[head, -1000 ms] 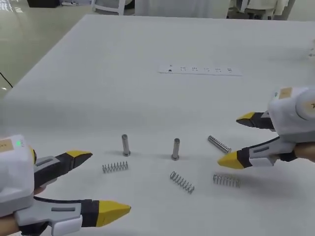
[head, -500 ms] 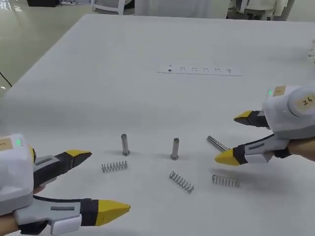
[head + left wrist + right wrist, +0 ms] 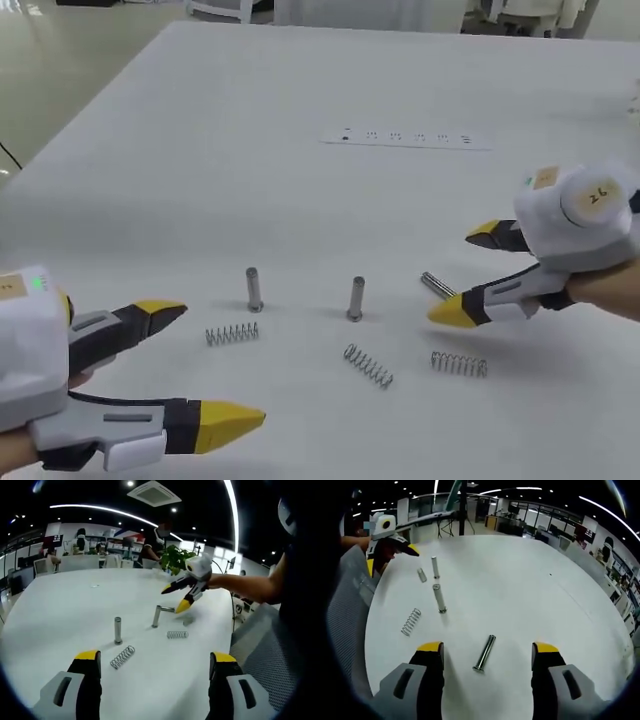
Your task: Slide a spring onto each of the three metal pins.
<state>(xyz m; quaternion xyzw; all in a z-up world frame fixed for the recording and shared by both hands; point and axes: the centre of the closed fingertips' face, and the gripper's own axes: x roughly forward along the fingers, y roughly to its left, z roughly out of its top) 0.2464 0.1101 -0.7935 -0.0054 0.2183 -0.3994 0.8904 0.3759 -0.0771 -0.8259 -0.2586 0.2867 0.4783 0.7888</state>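
Note:
Two metal pins [image 3: 254, 289] [image 3: 356, 299] stand upright on the white table [image 3: 300, 180]. A third pin [image 3: 437, 286] lies flat, and my right gripper [image 3: 462, 272] is open with a jaw on either side of it, above the table. In the right gripper view that lying pin [image 3: 484, 653] sits between the open jaws of my right gripper [image 3: 487, 647]. Three springs [image 3: 232, 334] [image 3: 368, 365] [image 3: 459, 364] lie loose in front of the pins. My left gripper [image 3: 205, 365] is open and holds nothing at the near left; in its own view the left gripper [image 3: 155, 657] faces a spring [image 3: 122, 657].
A white power strip [image 3: 405, 141] lies flat farther back on the table. Chairs stand beyond the far edge. In the left gripper view a person's arm [image 3: 250, 585] reaches in from the right.
My right gripper has crept a little to the left, closing in around the lying pin. The left gripper, pins and springs have stayed put.

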